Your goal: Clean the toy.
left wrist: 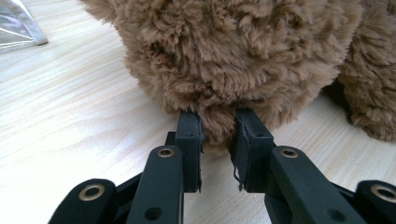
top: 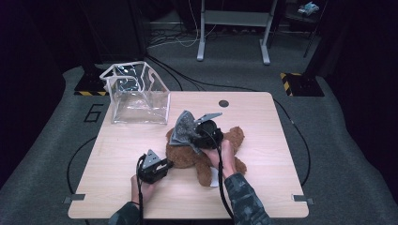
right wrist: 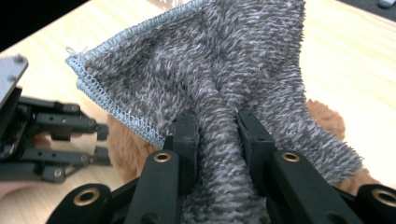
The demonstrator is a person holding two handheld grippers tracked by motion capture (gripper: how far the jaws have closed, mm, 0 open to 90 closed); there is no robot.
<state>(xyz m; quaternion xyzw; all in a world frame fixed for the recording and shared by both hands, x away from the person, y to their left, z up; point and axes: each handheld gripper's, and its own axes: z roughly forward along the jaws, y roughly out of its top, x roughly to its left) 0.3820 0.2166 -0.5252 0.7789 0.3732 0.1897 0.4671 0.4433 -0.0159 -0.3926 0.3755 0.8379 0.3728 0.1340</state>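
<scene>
Where cloth [top: 184,127] drapes, teddy bear [top: 206,152] lies hidden.

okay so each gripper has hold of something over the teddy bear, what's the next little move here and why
Probably lower the right gripper so the grey fuzzy towel cloth drapes onto the brown plush teddy bear. The cloth is pinched between its jaws just above the bear, while the left gripper pinches a tuft of the bear's fur, steadying it on the light wooden table.
</scene>
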